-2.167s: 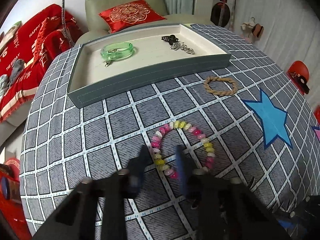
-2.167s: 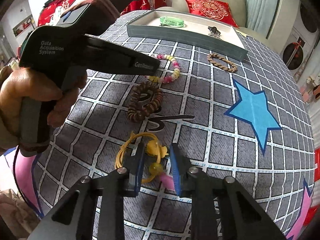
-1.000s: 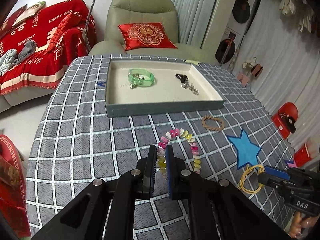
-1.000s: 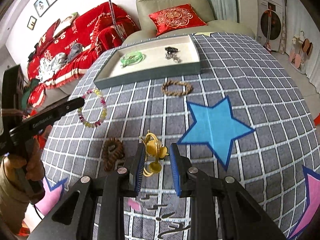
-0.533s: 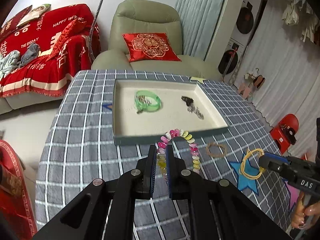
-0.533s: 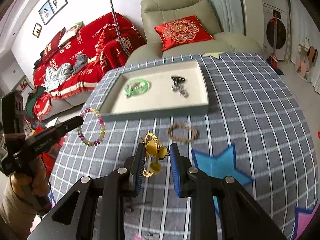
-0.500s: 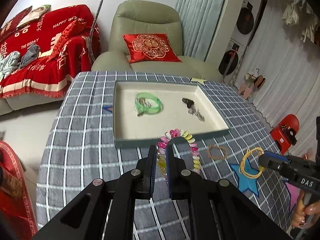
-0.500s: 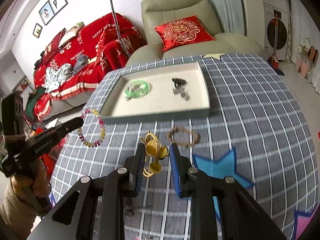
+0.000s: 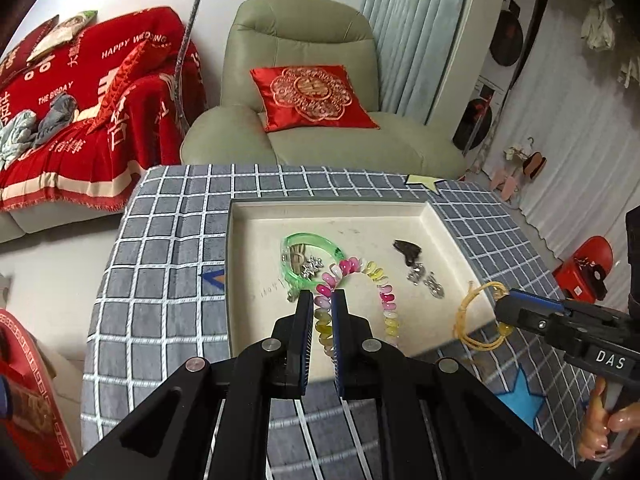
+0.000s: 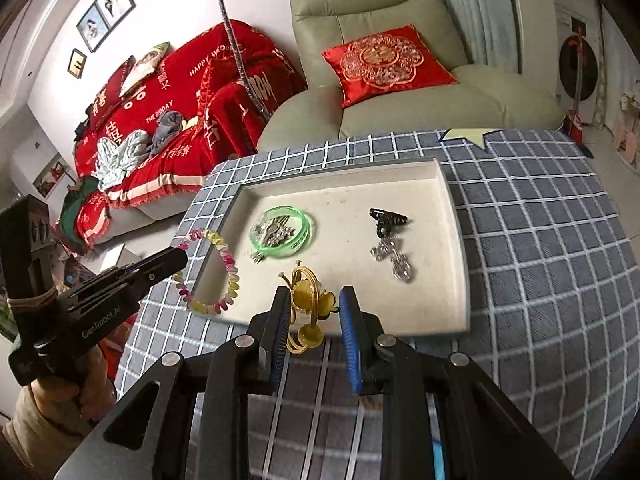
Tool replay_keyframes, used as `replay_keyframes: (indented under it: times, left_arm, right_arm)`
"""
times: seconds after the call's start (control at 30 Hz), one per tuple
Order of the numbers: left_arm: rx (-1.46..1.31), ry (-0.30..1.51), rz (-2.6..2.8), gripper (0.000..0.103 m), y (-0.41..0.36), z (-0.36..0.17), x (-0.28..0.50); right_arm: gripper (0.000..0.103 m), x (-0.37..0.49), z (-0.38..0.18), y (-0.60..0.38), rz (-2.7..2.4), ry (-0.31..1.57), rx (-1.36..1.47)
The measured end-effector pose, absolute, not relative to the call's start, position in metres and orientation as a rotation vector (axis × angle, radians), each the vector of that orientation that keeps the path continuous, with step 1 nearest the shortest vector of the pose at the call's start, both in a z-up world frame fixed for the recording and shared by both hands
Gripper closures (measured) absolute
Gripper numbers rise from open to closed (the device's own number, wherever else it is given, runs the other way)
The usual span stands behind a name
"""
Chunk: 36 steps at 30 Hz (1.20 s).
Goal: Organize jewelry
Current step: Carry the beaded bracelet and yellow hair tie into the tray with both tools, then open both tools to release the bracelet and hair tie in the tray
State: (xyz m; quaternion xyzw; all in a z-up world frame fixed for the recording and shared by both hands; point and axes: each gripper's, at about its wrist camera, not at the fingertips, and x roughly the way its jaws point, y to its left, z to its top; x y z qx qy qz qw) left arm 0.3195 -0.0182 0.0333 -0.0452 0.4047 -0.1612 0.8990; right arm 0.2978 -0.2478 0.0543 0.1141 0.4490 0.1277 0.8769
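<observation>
My left gripper [image 9: 322, 300] is shut on a pastel bead bracelet [image 9: 385, 300] and holds it above the near part of the cream-lined tray [image 9: 256, 224]. It also shows in the right wrist view [image 10: 176, 258] with the bracelet [image 10: 230, 276] hanging at the tray's near left corner. My right gripper [image 10: 314, 300] is shut on a yellow hair tie with beads [image 10: 310, 304], above the tray's [image 10: 456, 264] near edge. The hair tie [image 9: 466, 320] also shows in the left wrist view. A green bangle [image 10: 282, 232] and a black and silver piece [image 10: 390, 240] lie in the tray.
The tray stands on a round table with a grey checked cloth [image 9: 160, 264] with blue star patches [image 9: 516, 396]. A green armchair with a red cushion [image 9: 312, 96] and a red-covered sofa [image 9: 80, 112] stand behind the table.
Both grippers have lifted their pieces off the cloth and carried them forward to the tray. The bracelet and the hair tie now hang over the tray's near edge.
</observation>
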Motion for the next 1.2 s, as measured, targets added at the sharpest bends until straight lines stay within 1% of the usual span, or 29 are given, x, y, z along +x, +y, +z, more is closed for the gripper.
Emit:
replay_keyframes:
  times: [0.17,0.5,0.73,1.07,1.1,1.13,1.17,1.2]
  left_arm:
    - [-0.086,0.895,-0.322,0.078,-0.025,0.010,0.342]
    - [-0.053,0.997,-0.274,0.078,-0.030,-0.034,0.367]
    - [0.011,1.008,-0.245,0.078,-0.042,-0.045,0.369]
    - [0.091,1.002,-0.232,0.077,-0.052,-0.050,0.369]
    - [0.097,0.999,-0.231,0.077,-0.053,-0.050,0.368]
    - [0.098,0.998,-0.232,0.077,-0.054,-0.050,0.368]
    - [0.093,0.996,-0.238,0.077,-0.054,-0.050,0.368]
    - [0.082,0.995,-0.244,0.077,-0.053,-0.050,0.367]
  right_arm:
    - [0.076,0.329,0.024,-0.248,0.266,1.001,0.266]
    - [0.076,0.352,-0.023,-0.272,0.188,1.078,0.313]
    - [0.076,0.360,-0.030,-0.282,0.116,1.070,0.260]
    - [0.075,0.363,-0.027,-0.271,0.080,1.062,0.148]
    - [0.074,0.363,-0.027,-0.269,0.081,1.064,0.142]
    - [0.069,0.363,-0.027,-0.268,0.080,1.066,0.140]
    - [0.061,0.362,-0.025,-0.268,0.077,1.063,0.142]
    - [0.058,0.361,-0.024,-0.267,0.077,1.056,0.143]
